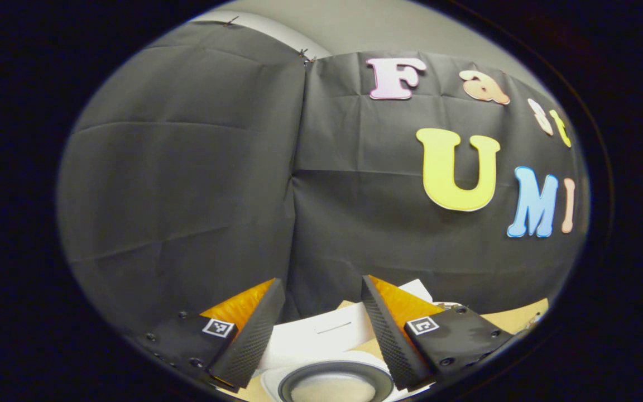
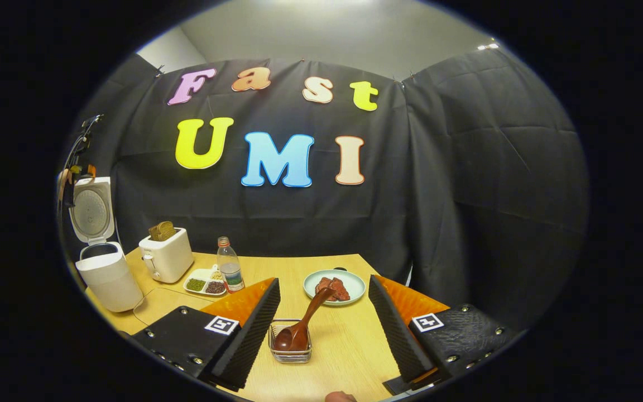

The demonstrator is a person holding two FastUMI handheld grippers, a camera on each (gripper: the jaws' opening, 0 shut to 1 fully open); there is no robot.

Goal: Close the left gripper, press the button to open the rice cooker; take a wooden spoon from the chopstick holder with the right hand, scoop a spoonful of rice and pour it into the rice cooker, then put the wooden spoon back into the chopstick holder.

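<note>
The rice cooker (image 2: pixel 106 273) stands far off my right claw's (image 2: pixel 321 329) left side with its lid up, so the button press looks done. The wooden spoon (image 2: pixel 305 321) sits in the holder (image 2: pixel 291 349) between that claw's spread fingers, ungrasped; whether scooping is over or ahead, I cannot tell. My left claw (image 1: pixel 318 329) hangs released above the pot's rim (image 1: pixel 335 377). Bare counter (image 2: pixel 349 346) surrounds the holder; its near edge lies close under me

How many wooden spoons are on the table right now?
1. The wooden spoon lies bowl-down in the wire chopstick holder near the table's front edge, its handle leaning up toward the plate behind it. Others could be hidden behind the right gripper's fingers.
</note>
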